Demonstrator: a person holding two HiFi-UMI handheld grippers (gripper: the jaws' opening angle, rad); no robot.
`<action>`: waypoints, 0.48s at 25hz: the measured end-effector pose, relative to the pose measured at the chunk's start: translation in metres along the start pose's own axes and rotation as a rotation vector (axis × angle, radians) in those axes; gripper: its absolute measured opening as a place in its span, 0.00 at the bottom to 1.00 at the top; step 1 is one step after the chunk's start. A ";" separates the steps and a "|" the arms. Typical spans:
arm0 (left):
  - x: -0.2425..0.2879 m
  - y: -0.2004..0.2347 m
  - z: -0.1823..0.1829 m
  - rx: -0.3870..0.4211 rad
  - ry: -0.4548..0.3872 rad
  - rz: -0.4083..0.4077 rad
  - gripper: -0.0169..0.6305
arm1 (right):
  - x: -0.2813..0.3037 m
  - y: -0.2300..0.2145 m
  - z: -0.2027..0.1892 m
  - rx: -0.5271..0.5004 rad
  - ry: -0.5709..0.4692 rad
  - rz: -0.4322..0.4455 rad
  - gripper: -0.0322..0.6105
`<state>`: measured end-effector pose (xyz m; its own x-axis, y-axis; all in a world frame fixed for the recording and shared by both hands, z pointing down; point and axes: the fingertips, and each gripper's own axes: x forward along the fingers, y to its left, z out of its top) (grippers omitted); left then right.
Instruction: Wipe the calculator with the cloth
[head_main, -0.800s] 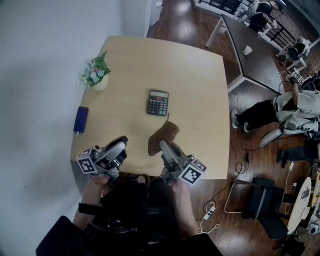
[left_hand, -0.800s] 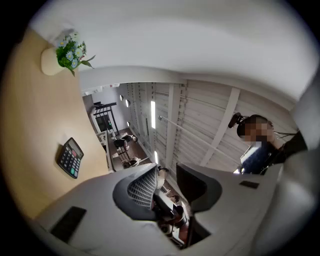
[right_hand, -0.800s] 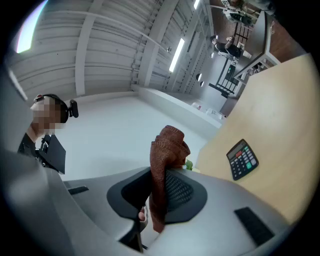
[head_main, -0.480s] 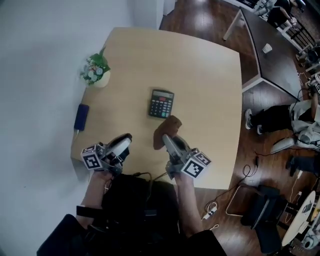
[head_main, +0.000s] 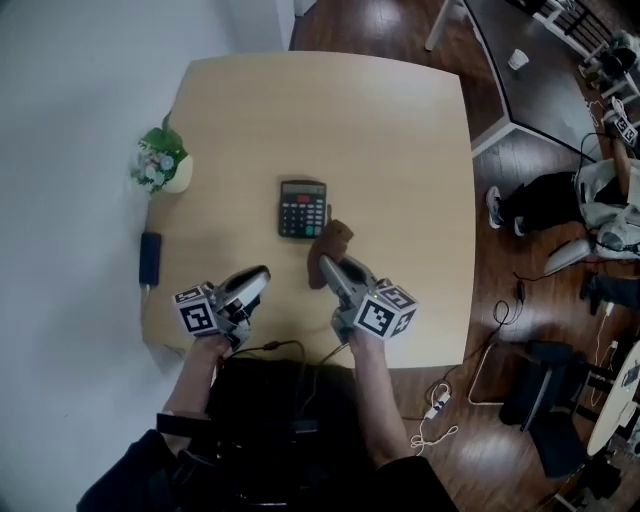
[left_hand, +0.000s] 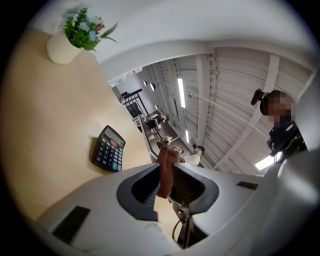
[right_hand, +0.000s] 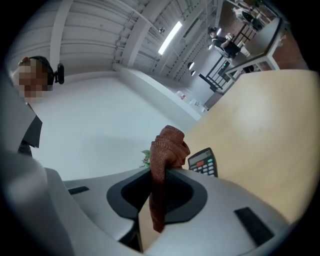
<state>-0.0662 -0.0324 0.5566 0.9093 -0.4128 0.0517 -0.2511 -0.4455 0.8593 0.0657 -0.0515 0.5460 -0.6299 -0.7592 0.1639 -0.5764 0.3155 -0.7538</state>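
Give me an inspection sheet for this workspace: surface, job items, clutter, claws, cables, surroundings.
Surface: light wooden table, rounded corners.
Job's things: calculator lies flat, keys up, mid-table. The brown cloth is bunched just off its near right corner; contact cannot be told.
Clutter: flower pot at the table's left edge, and a dark blue object nearer along that edge.
Grippers: right claw shut on the cloth. Left claw shut, holding nothing, apart from the cloth.
Cables: a cable loops by the table's near edge; power strip with cords on the floor.
Surroundings: dark table with a paper cup, a seated person and a chair.
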 end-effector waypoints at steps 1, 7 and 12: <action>0.007 0.007 -0.004 0.013 0.029 -0.005 0.13 | -0.001 -0.001 -0.003 -0.008 0.009 -0.030 0.14; 0.053 0.047 -0.031 0.017 0.157 -0.072 0.19 | -0.025 -0.002 -0.010 -0.056 0.042 -0.220 0.14; 0.068 0.069 -0.034 -0.041 0.195 -0.082 0.31 | -0.027 0.003 -0.016 -0.116 0.093 -0.284 0.14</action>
<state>-0.0104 -0.0640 0.6369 0.9742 -0.2130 0.0750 -0.1635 -0.4368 0.8846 0.0726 -0.0203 0.5497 -0.4769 -0.7725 0.4193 -0.7883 0.1649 -0.5928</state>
